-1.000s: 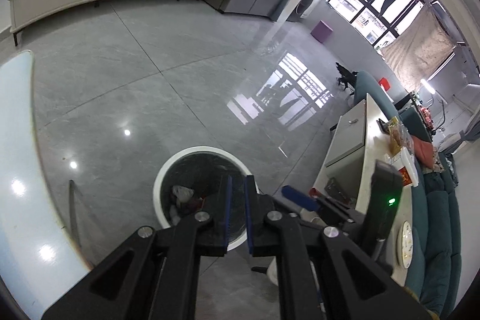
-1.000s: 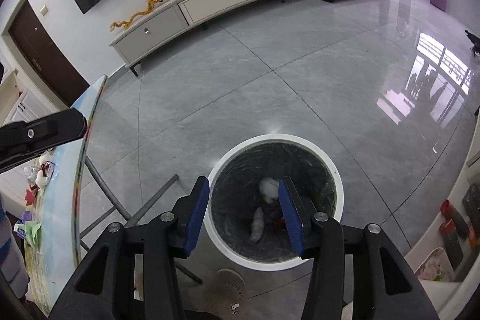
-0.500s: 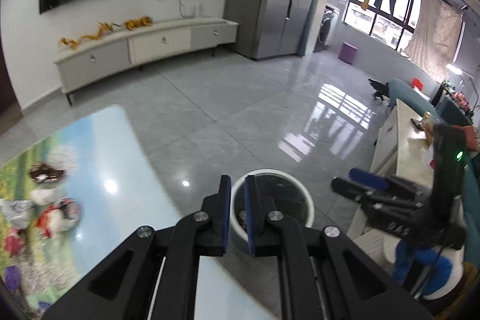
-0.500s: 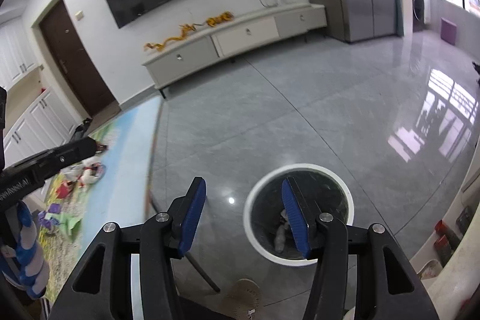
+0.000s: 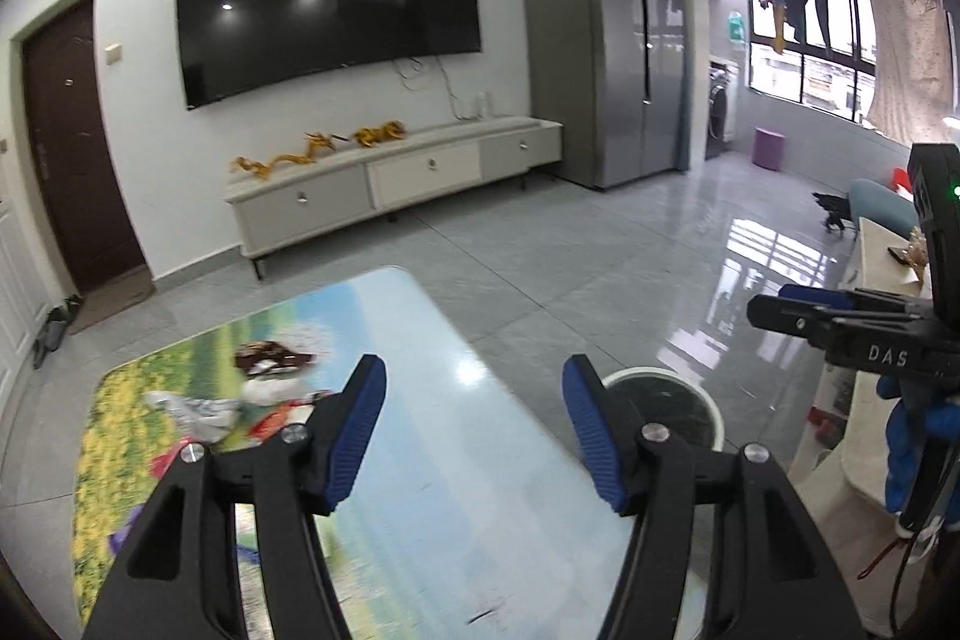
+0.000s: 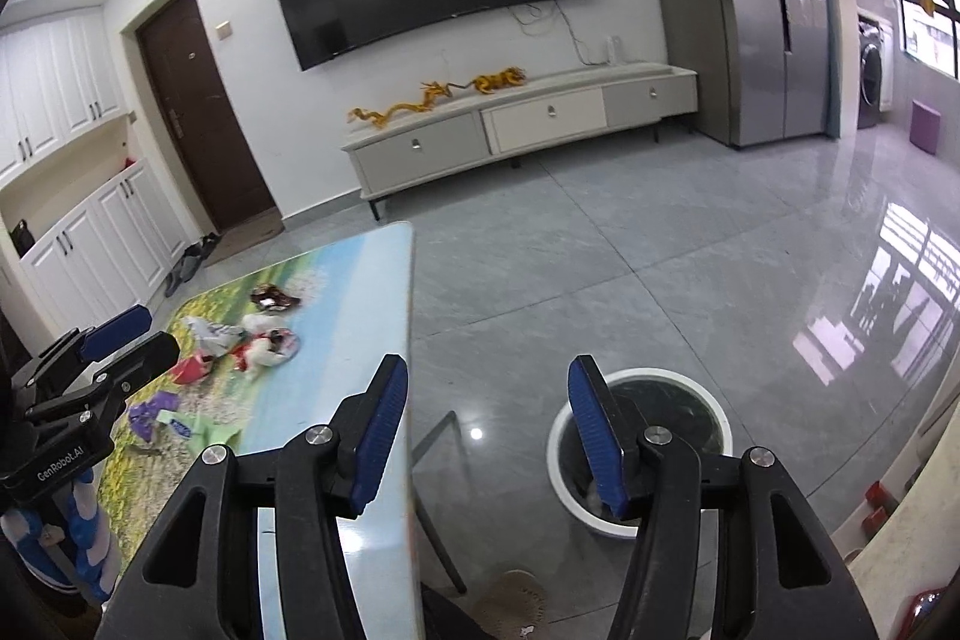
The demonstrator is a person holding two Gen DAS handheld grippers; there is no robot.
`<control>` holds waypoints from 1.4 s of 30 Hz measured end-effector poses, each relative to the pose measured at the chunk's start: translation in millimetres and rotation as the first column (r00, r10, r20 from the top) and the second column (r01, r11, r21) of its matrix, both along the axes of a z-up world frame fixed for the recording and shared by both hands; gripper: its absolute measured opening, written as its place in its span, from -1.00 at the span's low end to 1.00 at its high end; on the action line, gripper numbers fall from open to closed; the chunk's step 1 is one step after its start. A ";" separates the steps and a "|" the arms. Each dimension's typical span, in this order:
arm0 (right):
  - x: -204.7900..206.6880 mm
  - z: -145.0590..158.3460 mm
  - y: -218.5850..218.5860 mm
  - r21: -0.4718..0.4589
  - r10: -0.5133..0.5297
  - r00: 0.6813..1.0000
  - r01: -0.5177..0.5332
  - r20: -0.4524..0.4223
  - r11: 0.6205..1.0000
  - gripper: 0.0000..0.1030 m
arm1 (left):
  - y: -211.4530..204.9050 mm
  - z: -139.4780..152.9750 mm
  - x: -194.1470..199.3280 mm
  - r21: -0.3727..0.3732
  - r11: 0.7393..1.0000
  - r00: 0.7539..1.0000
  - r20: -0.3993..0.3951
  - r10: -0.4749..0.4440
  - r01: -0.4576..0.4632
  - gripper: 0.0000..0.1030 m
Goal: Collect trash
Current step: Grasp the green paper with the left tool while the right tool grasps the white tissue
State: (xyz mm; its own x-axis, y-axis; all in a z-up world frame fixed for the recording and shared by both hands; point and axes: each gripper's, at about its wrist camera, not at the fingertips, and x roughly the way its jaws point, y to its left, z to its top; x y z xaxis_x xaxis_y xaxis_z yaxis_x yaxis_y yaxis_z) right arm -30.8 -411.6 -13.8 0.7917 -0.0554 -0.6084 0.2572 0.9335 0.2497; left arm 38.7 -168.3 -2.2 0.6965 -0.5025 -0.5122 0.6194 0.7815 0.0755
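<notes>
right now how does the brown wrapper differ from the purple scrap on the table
The brown wrapper lies at the far end of the trash pile, while the purple scrap lies at the near end, close by the left gripper. The brown wrapper is dark with a pale centre; the purple scrap is one bright colour. Both are crumpled and rest on the table, neither gripped.

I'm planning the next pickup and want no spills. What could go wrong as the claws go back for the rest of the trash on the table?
1. The wrappers lie bunched together, so an open left claw could snag several and drop one.
2. The bin stands on the floor past the table edge; carried scraps might fall short.
3. The right claw hangs close beside the left one, so they could bump.
</notes>
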 end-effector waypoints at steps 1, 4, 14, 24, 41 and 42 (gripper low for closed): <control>2.0 1.8 6.1 -0.006 0.010 1.000 -0.010 -0.001 1.000 0.09 | 8.5 1.3 -1.5 -0.006 1.000 1.000 0.010 0.014 -0.014 0.15; 5.4 5.7 20.5 -0.015 0.041 0.999 -0.041 -0.002 0.999 0.09 | 30.3 2.8 -3.9 -0.015 0.999 0.999 0.029 0.045 -0.045 0.15; 15.9 24.0 71.1 -0.064 0.131 0.991 -0.130 0.002 0.989 0.09 | 95.0 -7.8 8.4 -0.047 0.993 0.994 -0.013 0.112 -0.112 0.15; 65.8 -2.2 107.7 -0.007 0.260 0.963 -0.261 -0.073 0.965 0.10 | 182.9 -65.8 61.9 0.055 0.987 0.970 -0.182 0.160 -0.153 0.15; 183.5 -88.0 179.9 0.105 0.470 0.848 -0.458 -0.244 0.882 0.10 | 161.7 -150.5 119.1 -0.012 1.000 0.877 -0.481 0.011 -0.019 0.17; 188.4 -91.0 182.8 0.107 0.477 0.843 -0.465 -0.249 0.879 0.10 | 160.5 -152.6 121.4 -0.011 1.000 0.875 -0.484 0.016 -0.024 0.17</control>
State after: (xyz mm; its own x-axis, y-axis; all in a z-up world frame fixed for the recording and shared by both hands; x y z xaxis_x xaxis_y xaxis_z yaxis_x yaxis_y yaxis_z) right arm 157.6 -228.8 -104.8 0.5292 0.3133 -0.7885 -0.1504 0.9493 0.2762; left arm 160.2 -7.8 -154.9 0.3741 -0.5018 -0.7799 0.5596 0.7927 -0.2417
